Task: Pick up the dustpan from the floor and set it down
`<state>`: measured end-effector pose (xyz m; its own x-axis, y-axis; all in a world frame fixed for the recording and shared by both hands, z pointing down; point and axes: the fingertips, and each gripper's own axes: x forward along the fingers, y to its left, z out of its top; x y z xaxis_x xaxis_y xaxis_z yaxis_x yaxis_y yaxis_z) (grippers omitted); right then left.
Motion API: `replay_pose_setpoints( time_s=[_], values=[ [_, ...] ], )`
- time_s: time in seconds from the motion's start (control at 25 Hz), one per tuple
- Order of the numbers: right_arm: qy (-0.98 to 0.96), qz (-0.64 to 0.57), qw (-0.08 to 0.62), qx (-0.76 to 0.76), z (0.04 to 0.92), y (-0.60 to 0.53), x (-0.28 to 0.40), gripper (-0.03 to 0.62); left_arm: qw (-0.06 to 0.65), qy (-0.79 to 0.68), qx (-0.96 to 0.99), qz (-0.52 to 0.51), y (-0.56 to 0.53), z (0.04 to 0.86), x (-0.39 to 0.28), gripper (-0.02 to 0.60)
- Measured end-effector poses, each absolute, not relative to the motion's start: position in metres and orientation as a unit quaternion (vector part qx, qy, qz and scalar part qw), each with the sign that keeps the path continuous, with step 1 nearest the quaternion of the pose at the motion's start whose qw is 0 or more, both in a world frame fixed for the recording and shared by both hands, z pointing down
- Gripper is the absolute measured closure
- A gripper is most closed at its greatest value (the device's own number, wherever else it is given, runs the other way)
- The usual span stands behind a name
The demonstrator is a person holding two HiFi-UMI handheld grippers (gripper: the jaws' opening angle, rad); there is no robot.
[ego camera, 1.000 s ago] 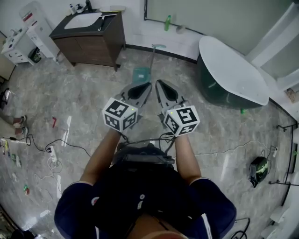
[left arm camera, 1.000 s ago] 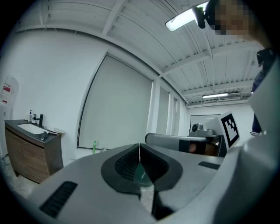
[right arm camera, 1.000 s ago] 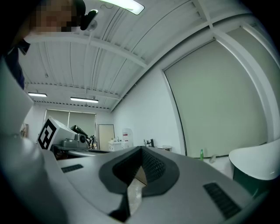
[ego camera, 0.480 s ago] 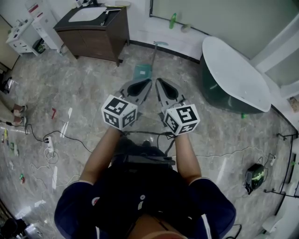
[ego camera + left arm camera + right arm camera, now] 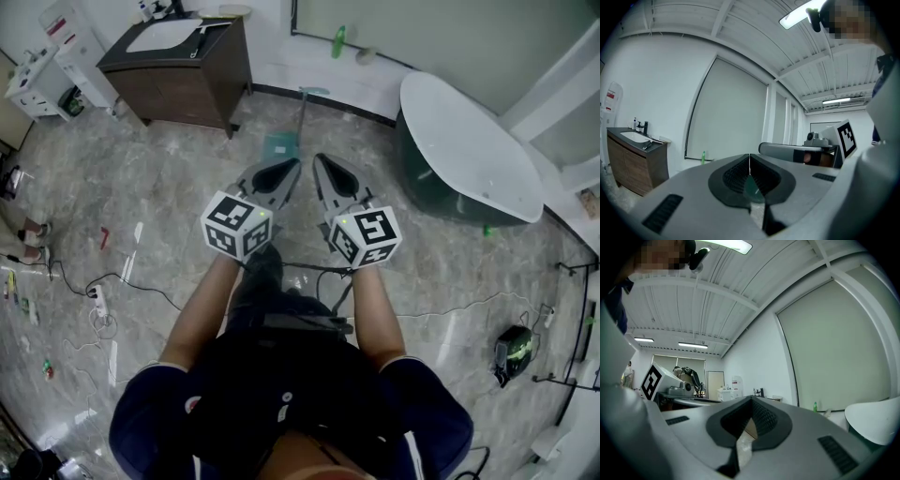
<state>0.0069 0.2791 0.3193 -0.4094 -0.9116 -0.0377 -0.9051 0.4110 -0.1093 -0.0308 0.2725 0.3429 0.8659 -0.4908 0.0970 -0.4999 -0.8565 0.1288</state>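
A teal dustpan lies on the marble floor, its long handle running up towards the far wall. Both grippers are held level side by side in front of the person, a short way back from the pan. My left gripper is shut with nothing between its jaws, and so is my right gripper. The left gripper view shows my left gripper with its jaws meeting and a sliver of teal in the gap below them. In the right gripper view my right gripper is likewise shut and holds nothing.
A dark vanity with a sink stands at the back left, a white cart beside it. A bathtub fills the right. A green bottle stands by the wall. Cables and a power strip lie at the left.
Both grippers have edged forward towards the dustpan, still shut. The person's leg now shows under the left gripper.
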Motion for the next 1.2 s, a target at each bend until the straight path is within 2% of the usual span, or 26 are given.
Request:
replay_pose_setpoints(
  time_s=[0.52, 1.2],
  values=[
    [0.824, -0.050, 0.030, -0.564, 0.344, 0.149, 0.043, 0.588, 0.088, -0.236, 0.967, 0.028, 0.138, 0.364, 0.006, 0.569],
    [0.802, -0.067, 0.000, -0.594, 0.347, -0.077, 0.039, 0.588, 0.106, -0.195, 0.974, 0.041, -0.094, 0.370, 0.004, 0.569]
  ],
)
